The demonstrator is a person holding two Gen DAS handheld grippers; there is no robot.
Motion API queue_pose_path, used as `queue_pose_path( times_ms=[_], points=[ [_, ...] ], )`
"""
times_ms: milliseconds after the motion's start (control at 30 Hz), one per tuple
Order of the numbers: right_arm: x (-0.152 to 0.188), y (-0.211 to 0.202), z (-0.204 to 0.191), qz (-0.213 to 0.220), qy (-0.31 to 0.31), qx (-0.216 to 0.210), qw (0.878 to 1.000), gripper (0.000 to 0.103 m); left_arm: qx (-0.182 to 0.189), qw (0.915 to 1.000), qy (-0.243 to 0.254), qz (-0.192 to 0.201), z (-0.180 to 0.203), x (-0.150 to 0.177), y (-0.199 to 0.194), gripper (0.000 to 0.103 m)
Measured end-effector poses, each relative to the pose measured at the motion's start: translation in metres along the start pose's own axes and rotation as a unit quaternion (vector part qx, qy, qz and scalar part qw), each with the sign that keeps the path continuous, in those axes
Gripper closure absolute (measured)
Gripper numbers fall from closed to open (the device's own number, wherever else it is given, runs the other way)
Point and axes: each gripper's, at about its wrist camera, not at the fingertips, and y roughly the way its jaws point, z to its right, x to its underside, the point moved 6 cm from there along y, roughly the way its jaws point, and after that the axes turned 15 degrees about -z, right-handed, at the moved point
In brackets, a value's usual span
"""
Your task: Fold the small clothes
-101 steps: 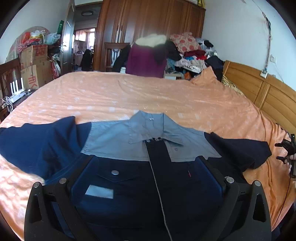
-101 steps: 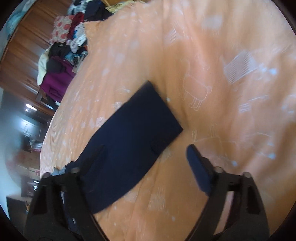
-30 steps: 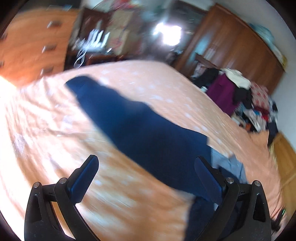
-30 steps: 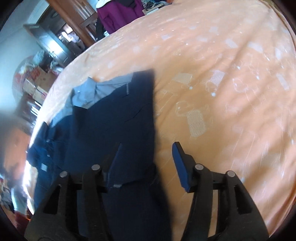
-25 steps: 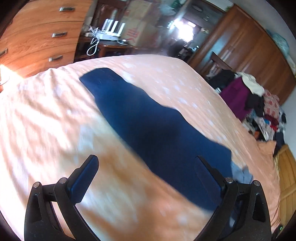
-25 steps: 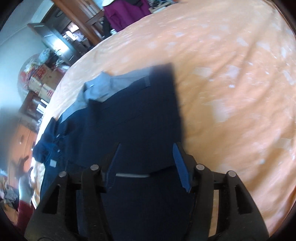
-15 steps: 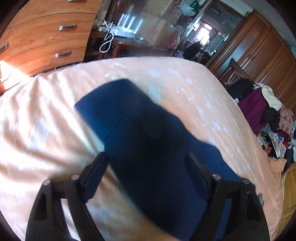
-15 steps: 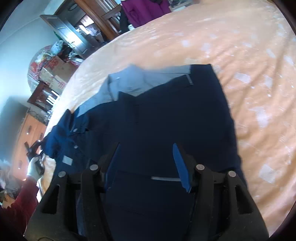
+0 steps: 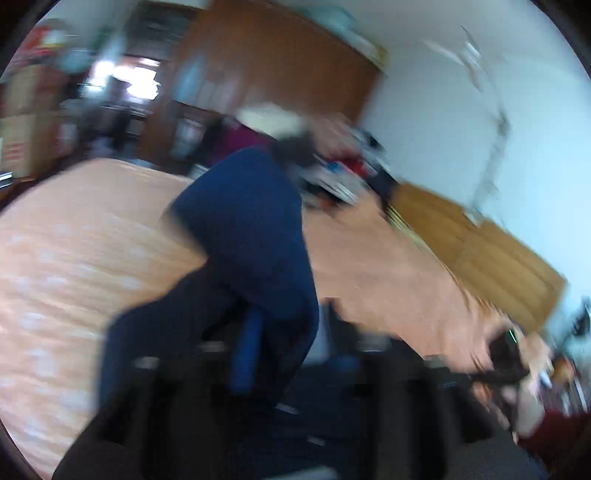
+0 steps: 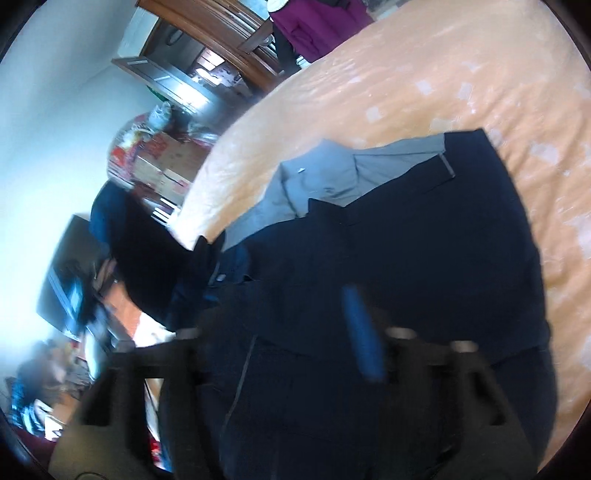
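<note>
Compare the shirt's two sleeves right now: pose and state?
The left sleeve is lifted off the bed, draped up out of the left gripper; the right sleeve lies folded flat across the shirt body. The left sleeve is blurred and bunched; the right sleeve looks smooth, its cuff edge straight. Both are dark navy.

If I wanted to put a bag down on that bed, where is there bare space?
Bare orange bedspread stretches beyond the shirt's grey collar, toward the wardrobe, and along the shirt's folded right side. The near part is crowded: the navy shirt covers it. The bed's far corner, in the left view, holds a clothes pile.
</note>
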Motion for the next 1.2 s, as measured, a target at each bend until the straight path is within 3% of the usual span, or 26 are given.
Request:
queue_pose_path(
  times_ms=[33, 100, 200, 400, 567, 633, 700, 767, 867, 1000, 1200],
  points=[
    [-0.001, 0.003, 0.004, -0.001, 0.009, -0.014, 1.0, 0.029, 0.002, 0.9993, 0.023, -0.031, 0.026, 0.017, 0.026, 0.018],
    [-0.002, 0.015, 0.013, -0.019, 0.03, -0.049, 0.998, 0.029, 0.006, 0.9952, 0.029, -0.093, 0.044, 0.057, 0.067, 0.017],
    [-0.005, 0.041, 0.016, -0.056, 0.041, -0.079, 0.994, 0.029, 0.024, 0.9894, -0.043, -0.137, 0.034, 0.1, 0.09, 0.02],
    [-0.025, 0.112, -0.015, -0.125, 0.015, -0.105, 0.986, 0.029, 0.009, 0.9904, -0.123, -0.063, 0.004, 0.127, 0.049, 0.017],
    [-0.033, 0.17, -0.028, -0.178, 0.007, -0.063, 0.982, 0.033, 0.003, 0.9788, -0.203, -0.025, -0.042, 0.154, 0.028, 0.016],
    [-0.038, 0.174, -0.035, -0.173, -0.001, -0.056, 0.983, 0.043, 0.003, 0.9749, -0.223, -0.001, -0.053, 0.158, 0.019, 0.016],
    [-0.04, 0.178, -0.042, -0.168, -0.009, -0.054, 0.984, 0.085, 0.003, 0.9723, -0.233, 0.009, -0.06, 0.161, 0.017, 0.016],
    [-0.04, 0.182, -0.044, -0.165, -0.009, -0.058, 0.985, 0.1, -0.004, 0.971, -0.239, 0.007, -0.064, 0.164, 0.021, 0.016],
    [-0.043, 0.16, -0.051, -0.132, -0.022, -0.078, 0.988, 0.101, -0.004, 0.9714, -0.237, 0.004, -0.064, 0.164, 0.025, 0.015],
    [-0.05, 0.092, -0.054, -0.061, -0.047, -0.088, 0.993, 0.101, -0.014, 0.9683, -0.248, 0.022, -0.071, 0.169, 0.013, 0.011],
    [-0.061, 0.012, 0.011, 0.007, -0.01, -0.042, 0.999, 0.101, -0.02, 0.9589, -0.279, 0.049, -0.087, 0.176, 0.004, 0.007]
  ],
)
